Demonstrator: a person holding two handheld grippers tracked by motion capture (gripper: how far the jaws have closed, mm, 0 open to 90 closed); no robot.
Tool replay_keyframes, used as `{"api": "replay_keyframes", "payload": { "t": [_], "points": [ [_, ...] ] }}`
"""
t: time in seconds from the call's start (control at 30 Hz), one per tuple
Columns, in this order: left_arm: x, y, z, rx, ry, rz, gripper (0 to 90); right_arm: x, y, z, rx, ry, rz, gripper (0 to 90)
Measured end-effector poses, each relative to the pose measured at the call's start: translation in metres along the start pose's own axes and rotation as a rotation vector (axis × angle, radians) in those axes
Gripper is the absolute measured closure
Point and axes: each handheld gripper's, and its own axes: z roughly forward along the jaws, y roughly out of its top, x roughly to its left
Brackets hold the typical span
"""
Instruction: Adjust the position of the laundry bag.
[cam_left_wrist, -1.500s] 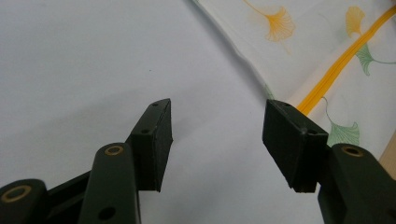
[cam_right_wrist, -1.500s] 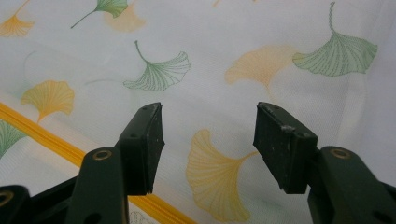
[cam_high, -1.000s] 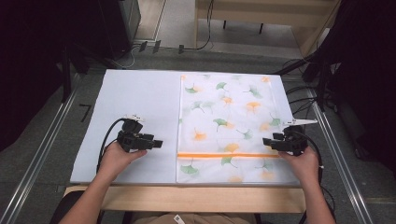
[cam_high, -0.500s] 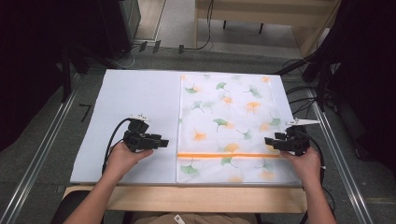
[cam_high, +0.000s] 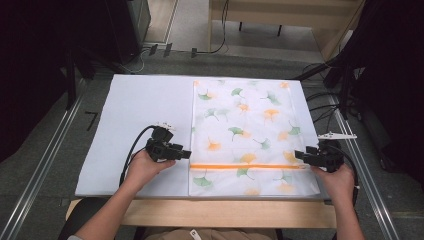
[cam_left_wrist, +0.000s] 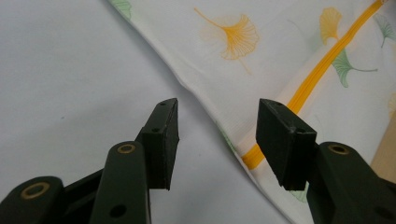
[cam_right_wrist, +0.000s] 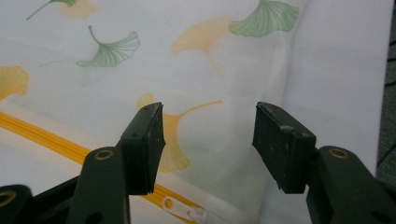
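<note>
Even overhead light brightens the white table (cam_high: 135, 110), its surroundings dark; close-up claw views blur softly toward their edges.

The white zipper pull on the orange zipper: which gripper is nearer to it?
Right. The zipper pull lies just below the open right gripper; the left gripper is at the cloth's opposite edge.

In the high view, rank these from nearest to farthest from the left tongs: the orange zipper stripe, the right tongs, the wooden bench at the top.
1. orange zipper stripe: just right of the left tongs, across the bag.
2. right tongs: at the bag's opposite edge.
3. wooden bench: far beyond the table, top of view.
</note>
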Motion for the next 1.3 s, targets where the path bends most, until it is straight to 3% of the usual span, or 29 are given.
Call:
{"api": "replay_keyframes", "payload": {
  "t": [0.13, 0.23, 0.33, 0.47, 0.5, 0.53, 0.6, 0.7, 0.83, 0.93, 1.07, 1.17, 1.3],
  "points": [
    [-0.001, 0.004, 0.012, 0.008, 0.026, 0.001, 49.7, -0.010, -0.002, 0.002, -0.001, -0.037, 0.028, 45.8],
    [0.000, 0.005, 0.017, 0.020, 0.038, -0.023, 51.2, -0.015, 0.000, 0.007, 0.005, -0.043, 0.045, 46.0],
    [-0.002, 0.006, 0.023, 0.016, 0.058, -0.013, 52.9, -0.019, 0.001, 0.013, 0.011, -0.047, 0.051, 46.0],
    [-0.003, 0.006, 0.030, 0.024, 0.052, -0.010, 53.7, -0.019, 0.001, 0.019, 0.031, -0.049, 0.048, 46.4],
    [-0.004, 0.006, 0.032, 0.019, 0.049, 0.016, 54.1, -0.018, 0.003, 0.020, 0.025, -0.040, 0.049, 52.0],
    [-0.003, 0.006, 0.032, 0.019, 0.040, 0.034, 53.8, -0.019, 0.003, 0.021, 0.021, -0.037, 0.048, 52.1],
    [-0.002, 0.005, 0.032, 0.018, 0.033, 0.022, 54.3, -0.019, 0.004, 0.022, 0.019, -0.039, 0.049, 53.0],
    [0.000, 0.007, 0.032, 0.020, 0.030, -0.029, 57.2, -0.018, 0.007, 0.026, 0.007, -0.040, 0.056, 54.6],
    [-0.005, 0.009, 0.036, 0.010, 0.065, -0.012, 58.8, -0.016, 0.010, 0.030, 0.000, -0.033, 0.058, 56.2],
    [-0.007, 0.011, 0.039, 0.002, 0.065, -0.005, 64.2, -0.013, 0.011, 0.032, 0.005, -0.033, 0.054, 56.9],
    [-0.006, 0.012, 0.042, -0.005, 0.061, 0.003, 73.2, -0.005, 0.013, 0.034, 0.018, -0.015, 0.038, 71.6],
    [-0.003, 0.011, 0.044, -0.011, 0.020, -0.009, 81.5, -0.003, 0.015, 0.035, 0.031, -0.016, 0.038, 82.0],
    [-0.002, 0.012, 0.046, 0.002, -0.013, 0.008, 88.1, -0.004, 0.016, 0.035, 0.052, -0.003, 0.062, 88.2]
  ]
}}
